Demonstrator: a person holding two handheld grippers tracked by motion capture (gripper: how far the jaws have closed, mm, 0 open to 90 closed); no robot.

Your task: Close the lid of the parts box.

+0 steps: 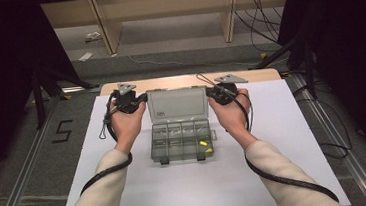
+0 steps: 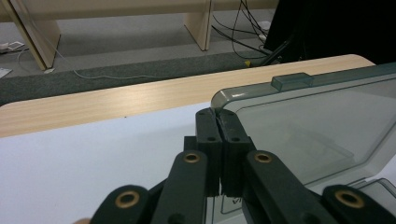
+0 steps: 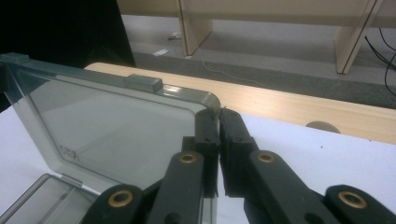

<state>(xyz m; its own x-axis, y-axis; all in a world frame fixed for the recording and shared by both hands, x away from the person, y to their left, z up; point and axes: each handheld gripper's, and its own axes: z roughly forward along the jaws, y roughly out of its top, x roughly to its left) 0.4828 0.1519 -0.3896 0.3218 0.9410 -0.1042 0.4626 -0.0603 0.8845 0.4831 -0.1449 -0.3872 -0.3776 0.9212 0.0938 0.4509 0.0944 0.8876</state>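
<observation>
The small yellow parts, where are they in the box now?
In the high view the yellow parts lie in the open box, in its right-hand compartments near the front edge, closest to the person's right forearm.

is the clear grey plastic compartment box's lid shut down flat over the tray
No, the clear grey lid stands open behind the compartment tray, with the left gripper and right gripper clamped on its top corners.
</observation>
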